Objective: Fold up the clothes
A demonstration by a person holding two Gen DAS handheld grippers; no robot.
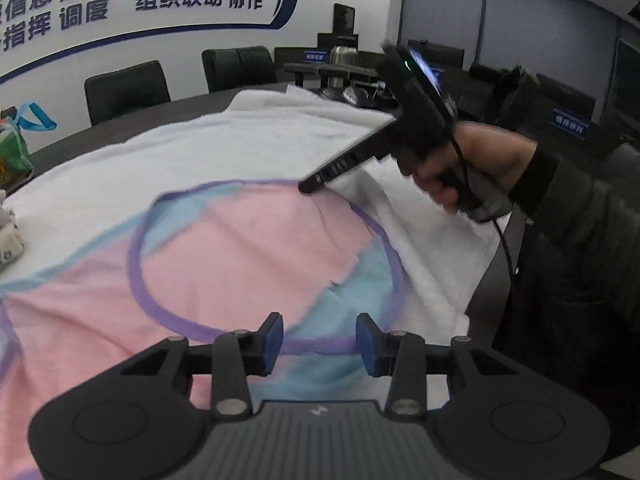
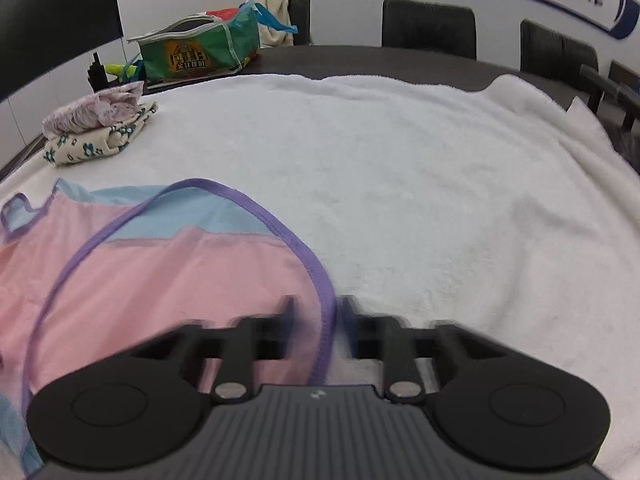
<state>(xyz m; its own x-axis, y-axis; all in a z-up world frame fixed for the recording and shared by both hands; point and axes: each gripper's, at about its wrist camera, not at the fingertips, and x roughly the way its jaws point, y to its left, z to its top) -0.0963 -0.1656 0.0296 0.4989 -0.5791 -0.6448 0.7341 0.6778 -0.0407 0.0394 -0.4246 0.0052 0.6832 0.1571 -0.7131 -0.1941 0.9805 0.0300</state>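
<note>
A pink garment (image 1: 240, 248) with light blue panels and purple trim lies spread on a white blanket (image 1: 200, 148). My left gripper (image 1: 320, 344) hovers over its near part, blue pads apart, nothing pinched between them. In the left wrist view a person's hand (image 1: 452, 172) holds my right gripper (image 1: 308, 189), its tip down on the garment's far purple edge. In the right wrist view the right gripper (image 2: 318, 320) is blurred, and the purple trim (image 2: 326, 304) of the garment (image 2: 160, 280) runs between its fingers, gripped at the edge.
The white blanket (image 2: 400, 180) covers a dark table (image 2: 360, 60). Folded floral clothes (image 2: 96, 128) are stacked at its far left corner, with a green bag (image 2: 196, 52) behind them. Black chairs (image 2: 428, 26) line the far side. The person's dark sleeve (image 1: 560, 208) is at the right.
</note>
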